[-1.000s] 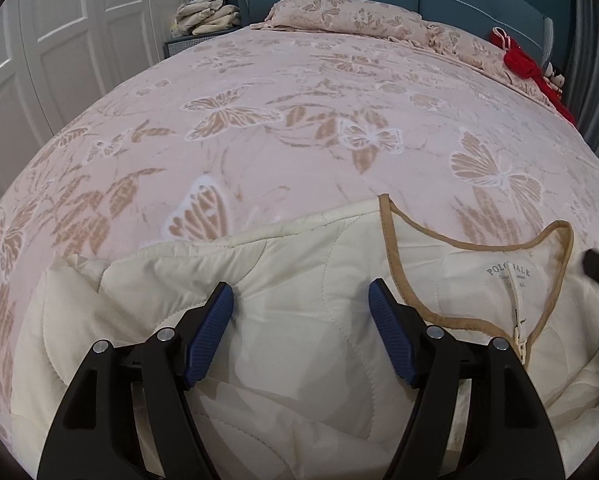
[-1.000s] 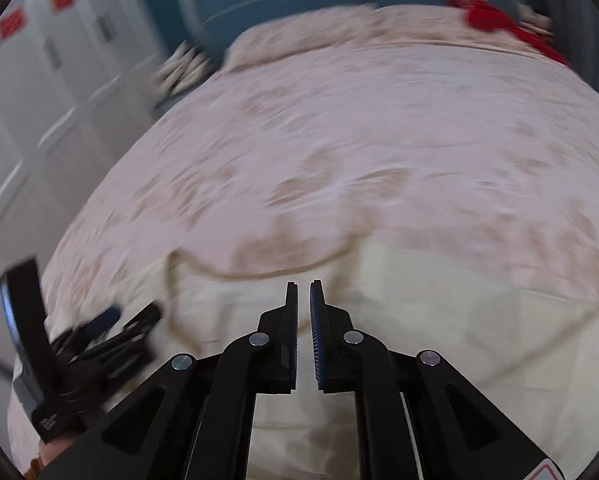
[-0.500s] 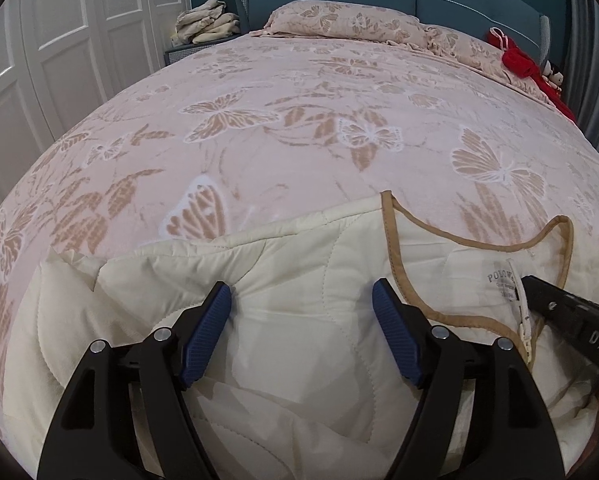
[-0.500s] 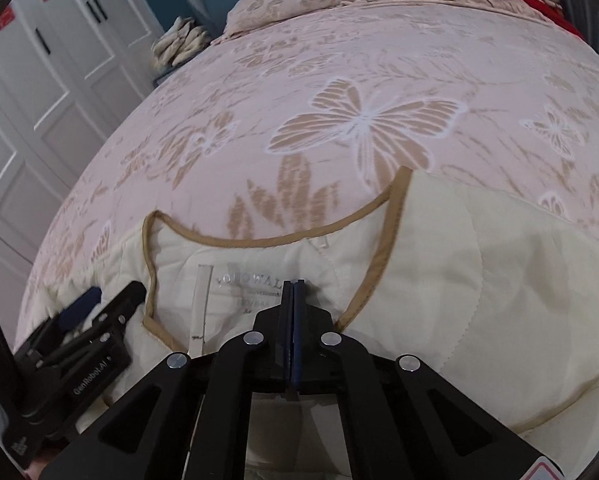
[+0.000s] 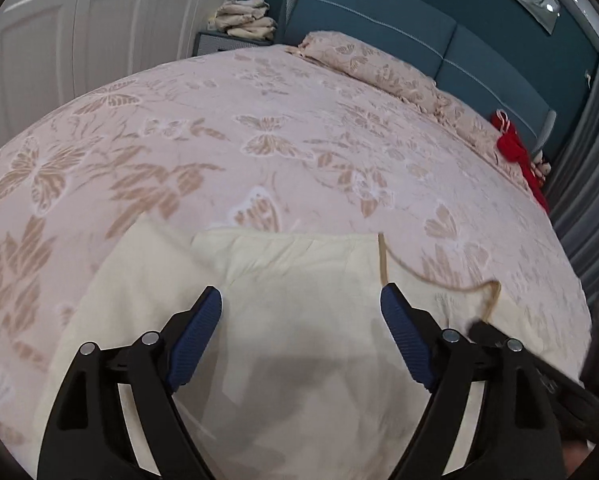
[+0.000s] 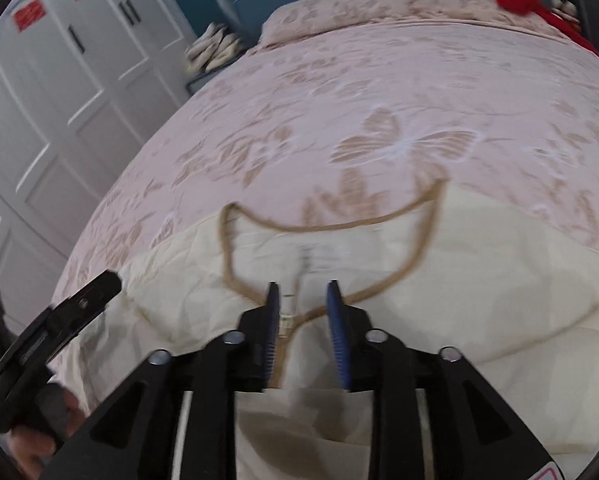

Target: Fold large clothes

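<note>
My left gripper (image 5: 301, 320) hangs over the cream quilted jacket (image 5: 299, 280), which lies spread on the bed (image 5: 259, 120) at its near end, on the pink butterfly-print bedspread. Its jaws stand wide apart and are opening further, with only flat jacket fabric below them, nothing pinched. My right gripper (image 6: 302, 300) is over the jacket's tan-trimmed neckline (image 6: 327, 226), with the top of the zipper (image 6: 287, 312) in the gap between its jaws; they are parting and the blue pads seem clear of the cloth, though motion blur makes that hard to be sure of. The neck label (image 6: 319, 252) is just beyond the tips. At the head of the bed a pillow (image 5: 371, 68) leans by the teal headboard (image 5: 419, 28), with a red garment (image 5: 515, 152) at the far right corner.
</note>
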Demonstrator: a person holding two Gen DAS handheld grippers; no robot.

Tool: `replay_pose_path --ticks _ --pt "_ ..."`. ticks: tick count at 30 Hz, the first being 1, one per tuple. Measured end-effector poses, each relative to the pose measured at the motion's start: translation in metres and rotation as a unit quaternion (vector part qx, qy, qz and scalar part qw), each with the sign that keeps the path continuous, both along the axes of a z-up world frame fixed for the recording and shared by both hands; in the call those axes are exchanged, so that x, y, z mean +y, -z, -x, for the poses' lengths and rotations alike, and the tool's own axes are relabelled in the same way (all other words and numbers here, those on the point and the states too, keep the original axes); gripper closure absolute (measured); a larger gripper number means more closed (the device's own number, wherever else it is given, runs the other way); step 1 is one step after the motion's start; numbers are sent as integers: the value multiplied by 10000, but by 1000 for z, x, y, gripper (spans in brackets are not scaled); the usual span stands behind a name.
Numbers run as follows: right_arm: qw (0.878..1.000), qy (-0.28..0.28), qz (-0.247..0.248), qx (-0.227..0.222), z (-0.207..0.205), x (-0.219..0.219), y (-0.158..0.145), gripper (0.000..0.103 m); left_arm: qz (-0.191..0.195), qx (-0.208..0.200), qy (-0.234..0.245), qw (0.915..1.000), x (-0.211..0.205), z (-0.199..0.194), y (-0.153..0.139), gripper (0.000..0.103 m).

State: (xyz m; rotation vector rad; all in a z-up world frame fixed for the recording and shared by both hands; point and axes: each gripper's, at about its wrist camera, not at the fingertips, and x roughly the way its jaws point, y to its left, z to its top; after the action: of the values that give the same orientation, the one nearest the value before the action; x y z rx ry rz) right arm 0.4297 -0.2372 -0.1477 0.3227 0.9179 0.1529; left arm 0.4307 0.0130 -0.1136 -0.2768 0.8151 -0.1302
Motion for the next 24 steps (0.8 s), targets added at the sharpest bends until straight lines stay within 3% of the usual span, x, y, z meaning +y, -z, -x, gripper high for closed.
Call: replay_pose_path --ticks 4,5,7,11,14,17,24 --pt "9993 83 139 326 -16 14 12 65 -41 -76 114 9999 5 18 -8 24" --pt "9990 106 209 391 -20 16 15 69 -75 -76 155 9998 5 22 -8 24" --pt "9988 113 205 426 -23 16 15 94 -102 -16 215 9997 9 29 -8 24" --pt "9999 -88 -68 40 11 13 -9 94 -97 141 262 9995 18 45 0 24" --pt "9992 -380 4 -108 51 17 -20 95 -128 196 221 9995 26 64 5 24" --pt "9982 -460 308 -237 89 23 -26 86 -199 238 232 9993 27 78 6 24" --pt "9981 -131 474 -372 169 10 -50 86 -435 332 346 9979 32 112 -7 24"
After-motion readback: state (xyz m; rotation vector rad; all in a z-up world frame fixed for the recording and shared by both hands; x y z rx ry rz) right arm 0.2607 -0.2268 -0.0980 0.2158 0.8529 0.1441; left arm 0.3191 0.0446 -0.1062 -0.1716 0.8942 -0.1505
